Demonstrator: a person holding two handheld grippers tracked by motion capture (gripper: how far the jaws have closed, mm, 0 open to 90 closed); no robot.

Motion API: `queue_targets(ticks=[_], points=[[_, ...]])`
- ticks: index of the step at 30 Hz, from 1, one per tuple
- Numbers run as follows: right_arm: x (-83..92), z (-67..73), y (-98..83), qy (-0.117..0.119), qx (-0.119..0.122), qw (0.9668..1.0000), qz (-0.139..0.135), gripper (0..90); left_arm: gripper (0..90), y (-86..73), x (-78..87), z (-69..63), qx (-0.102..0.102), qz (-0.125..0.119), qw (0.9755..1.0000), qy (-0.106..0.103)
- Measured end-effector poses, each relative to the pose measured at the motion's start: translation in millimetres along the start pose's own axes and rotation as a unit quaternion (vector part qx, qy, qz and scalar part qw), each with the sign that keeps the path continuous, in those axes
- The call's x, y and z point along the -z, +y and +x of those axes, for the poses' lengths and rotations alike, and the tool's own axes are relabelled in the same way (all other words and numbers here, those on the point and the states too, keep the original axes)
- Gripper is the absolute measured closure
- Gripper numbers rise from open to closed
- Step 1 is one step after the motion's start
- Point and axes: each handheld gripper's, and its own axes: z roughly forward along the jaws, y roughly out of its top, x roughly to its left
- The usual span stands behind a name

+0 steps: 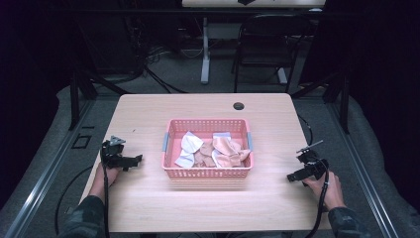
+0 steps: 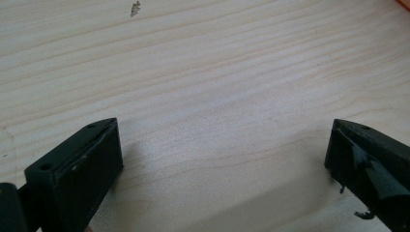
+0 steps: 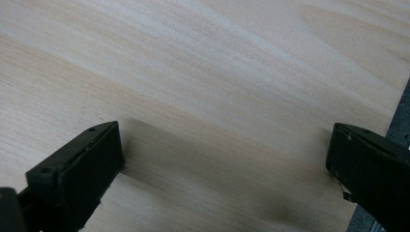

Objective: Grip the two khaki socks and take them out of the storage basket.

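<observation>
A pink mesh basket (image 1: 207,172) stands in the middle of the wooden table (image 1: 148,114). Inside it lie crumpled cloths in white (image 1: 189,147) and peach (image 1: 225,151). My left gripper (image 1: 132,160) rests on the table to the left of the basket, held in a hand. In the left gripper view its jaws stand wide apart over bare wood, so the left gripper (image 2: 225,159) is open with nothing between its jaws. My right gripper (image 1: 296,176) sits near the table's right edge, right of the basket. The right gripper (image 3: 225,159) is open too, over bare wood.
A dark cable hole (image 1: 238,105) sits in the table behind the basket. Beyond the table stand a black chair (image 1: 262,44) and a white desk leg (image 1: 205,47). Cables trail from both grippers over the front edge. A metal rail (image 1: 369,183) runs along the floor at right.
</observation>
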Motion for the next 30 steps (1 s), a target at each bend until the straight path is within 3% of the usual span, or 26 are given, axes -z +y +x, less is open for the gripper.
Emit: queue_targets(ticks=[14, 18, 23, 24, 26, 30], points=[[1.7, -3.2, 3.0, -0.003, 0.009, 0.9998, 0.018, 0.8, 0.0, 0.2, -0.3, 1.0, -0.003, 0.0, 1.0, -0.006], [14.0, -4.4, 6.6, -0.011, 0.008, 0.9999, -0.001, 0.4, 0.0, -1.7, 1.7, 3.6, -0.003, -0.001, 1.0, -0.002], [23.8, -2.6, 10.1, -0.006, 0.009, 0.9999, -0.007, 0.1, 0.0, -1.4, 1.5, 3.0, -0.003, 0.0, 1.0, -0.002], [24.4, -1.5, 10.6, -0.005, 0.004, 0.9998, -0.018, 0.5, 0.1, -1.3, 1.5, 2.7, -0.004, -0.001, 1.0, -0.001], [29.0, -1.7, 14.1, 0.004, 0.012, 0.9998, -0.013, 1.0, 0.1, -1.4, 1.5, 2.3, -0.006, -0.003, 1.0, 0.0], [41.9, 6.2, 21.2, 0.017, 0.028, 0.999, -0.03, 2.4, 0.1, -1.4, 1.5, 2.2, -0.006, -0.003, 1.0, 0.0]])
